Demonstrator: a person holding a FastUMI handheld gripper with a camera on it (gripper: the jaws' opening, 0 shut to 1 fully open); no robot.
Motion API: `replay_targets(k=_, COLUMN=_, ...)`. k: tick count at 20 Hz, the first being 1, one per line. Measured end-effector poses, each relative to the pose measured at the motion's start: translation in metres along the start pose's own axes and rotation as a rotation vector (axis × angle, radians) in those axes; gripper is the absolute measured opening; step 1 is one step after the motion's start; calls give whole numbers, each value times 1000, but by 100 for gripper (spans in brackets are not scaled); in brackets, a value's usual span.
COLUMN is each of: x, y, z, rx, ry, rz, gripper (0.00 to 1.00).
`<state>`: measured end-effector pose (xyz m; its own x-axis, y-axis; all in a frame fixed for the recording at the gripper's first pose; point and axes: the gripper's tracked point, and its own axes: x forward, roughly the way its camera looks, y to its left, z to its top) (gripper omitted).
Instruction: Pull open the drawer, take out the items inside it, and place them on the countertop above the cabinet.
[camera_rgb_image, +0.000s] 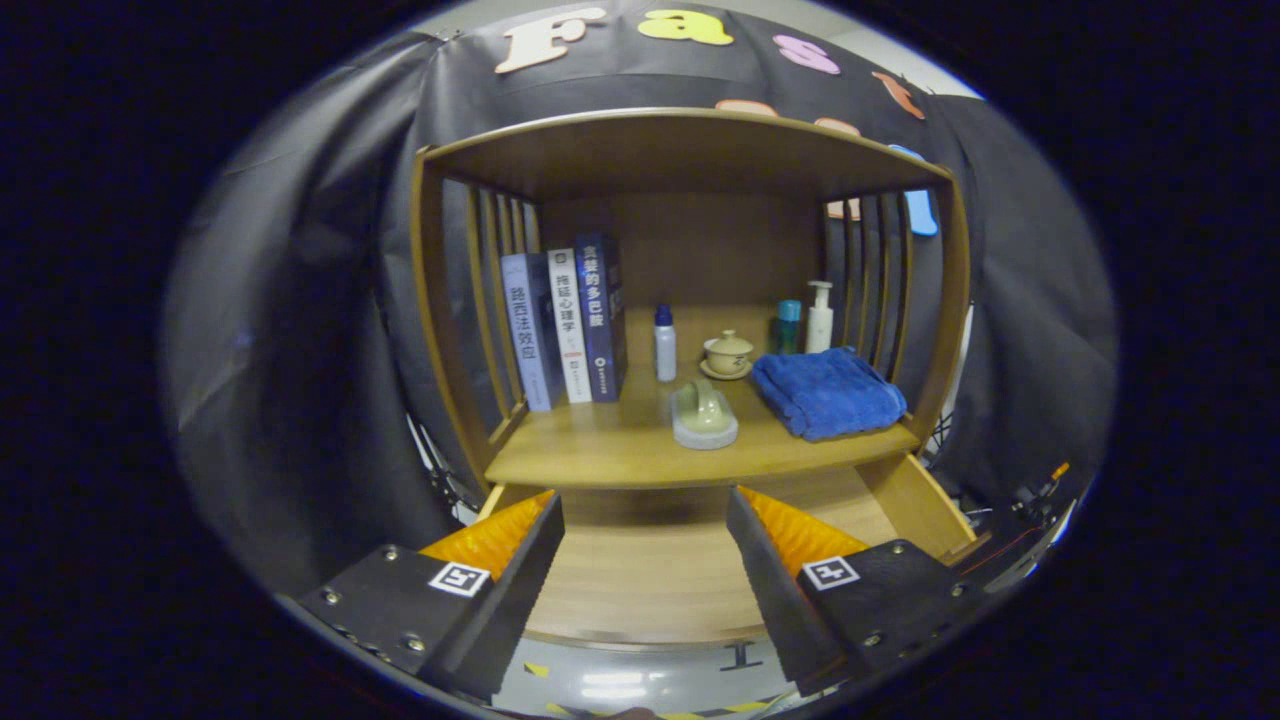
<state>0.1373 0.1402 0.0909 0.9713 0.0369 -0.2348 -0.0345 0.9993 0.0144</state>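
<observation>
Drawer (650, 580) pulled open just under the countertop (620, 450), its bare wooden floor between my fingers. My gripper (645, 520) spread wide, holding nothing. On the countertop: pale green item (704, 413) near front edge, blue towel (828, 392) to its right, books (565, 325) back left, lidded cup (727, 353) and bottles (665, 343) behind.

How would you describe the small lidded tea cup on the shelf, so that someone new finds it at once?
Look at the wooden cabinet, on its countertop well beyond the open tongs. Behind the pale handled object and left of the folded blue towel sits the lidded tea cup. It alone rests on a saucer; its neighbours are upright bottles.
</observation>
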Motion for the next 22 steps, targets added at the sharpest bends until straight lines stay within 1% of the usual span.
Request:
replay_targets(k=1, x=-3, y=3, z=-5, rx=0, ry=2, rz=4, gripper=98)
replay_targets(k=8, x=-20, y=-14, z=-56, rx=-54, ry=44, rz=-81, gripper=98)
replay_targets(k=10, x=-26, y=-16, z=-71, rx=-62, ry=53, rz=-88, gripper=98)
replay_targets(k=15, x=-54, y=-29, z=-87, rx=-70, ry=5, rz=-107, gripper=97)
replay_targets(k=19, x=-83, y=-50, z=-108, rx=-98, ry=-21, rz=-130, gripper=98)
replay_targets(k=22, x=-92, y=-60, z=-125, rx=-76, ry=-44, rz=-127, gripper=98)
